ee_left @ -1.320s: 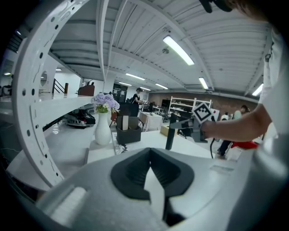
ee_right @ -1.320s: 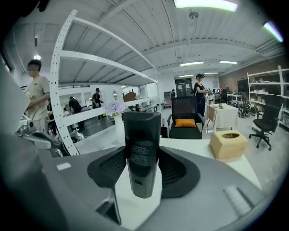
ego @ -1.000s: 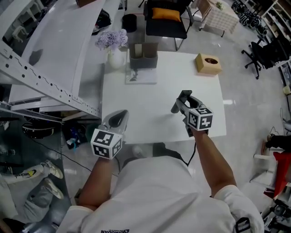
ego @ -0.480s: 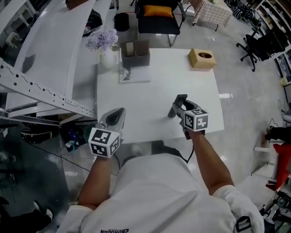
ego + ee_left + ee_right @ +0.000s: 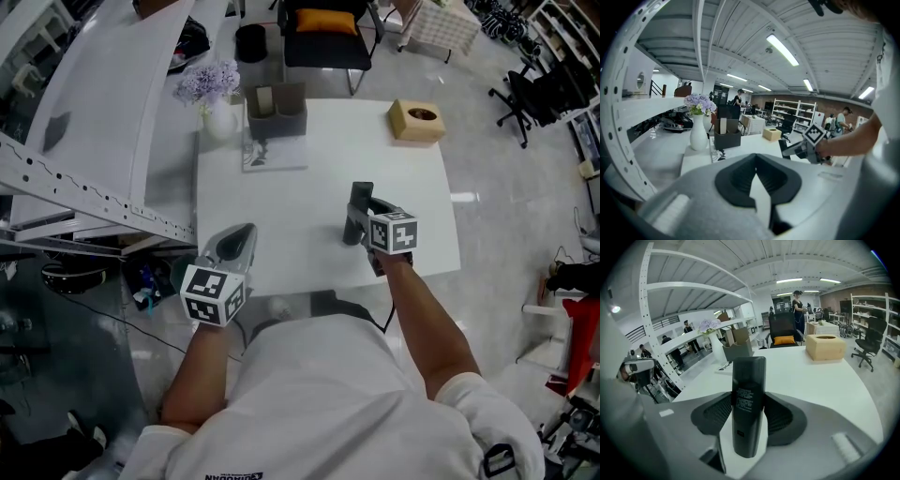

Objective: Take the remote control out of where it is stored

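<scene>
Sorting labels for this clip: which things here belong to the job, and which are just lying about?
Job:
- remote control, clamped in the right tongs
- grey holder, likely where it was stored

Lying about:
- vase of flowers
- wooden tissue box

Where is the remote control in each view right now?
Head view: remote control stands right of the table's middle.
Left gripper view: right of centre, below the marker cube.
Right gripper view: dead centre, clamped in the right gripper.
Shared landmark: tan box.
</scene>
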### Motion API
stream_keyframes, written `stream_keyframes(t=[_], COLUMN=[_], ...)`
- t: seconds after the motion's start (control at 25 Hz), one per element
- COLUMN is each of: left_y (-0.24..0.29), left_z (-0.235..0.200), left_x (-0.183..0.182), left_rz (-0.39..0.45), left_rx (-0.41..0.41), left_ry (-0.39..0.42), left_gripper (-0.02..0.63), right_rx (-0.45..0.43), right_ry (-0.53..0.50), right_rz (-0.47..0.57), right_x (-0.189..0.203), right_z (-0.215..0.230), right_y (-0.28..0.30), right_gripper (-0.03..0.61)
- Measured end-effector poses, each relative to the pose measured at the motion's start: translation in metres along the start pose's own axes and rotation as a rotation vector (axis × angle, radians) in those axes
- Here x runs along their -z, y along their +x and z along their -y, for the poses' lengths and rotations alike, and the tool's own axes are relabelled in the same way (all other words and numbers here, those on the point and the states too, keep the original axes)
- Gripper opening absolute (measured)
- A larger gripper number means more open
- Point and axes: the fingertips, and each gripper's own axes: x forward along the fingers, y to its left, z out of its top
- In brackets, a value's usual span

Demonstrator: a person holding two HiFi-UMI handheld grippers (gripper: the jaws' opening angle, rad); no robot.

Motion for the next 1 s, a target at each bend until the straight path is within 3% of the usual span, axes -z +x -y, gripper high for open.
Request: stream_keyframes(t=[0.16,0.24,0.48,0.68,0.92,1.0], left_y=[0.001,0.002,0.005,0.006,0.010,0.011], left_z=[0.001,0.000,-0.003,-0.006,-0.002,-0.002], left_x=[0.000,0.000,0.000,0.003,0.005,0.004], left_rz=[-0.005,-0.008,-0.015,-0.022,-0.025,-0.025], left_rx=[-0.007,-0.010,-0.022,-0.030,-0.023,-0.021], left_ry=[-0.001,-0.002,-0.007,-0.013,-0.015,-0.015], left_gripper=[0.000,0.000,0.000,0.000,0.000,0.000], right_rx=[0.002,0.008,0.042,0.021,-0.030,-0.034], right_ry=[0.052,0.081,0.099,0.205,0.427,0.447], right_rz=[-0.009,-0.014,-0.072,-0.047,0.004,0.014], right_x=[-0.006,-0.007,0.009,0.006,0.008,0.008], right_z=[0.011,0.018,0.040,0.047,0.057,0.059], right_y=[0.017,0.026,0.047,0.049,0.050,0.050], right_gripper=[0.216,0.088,0.072,0.072,0.077,0.078])
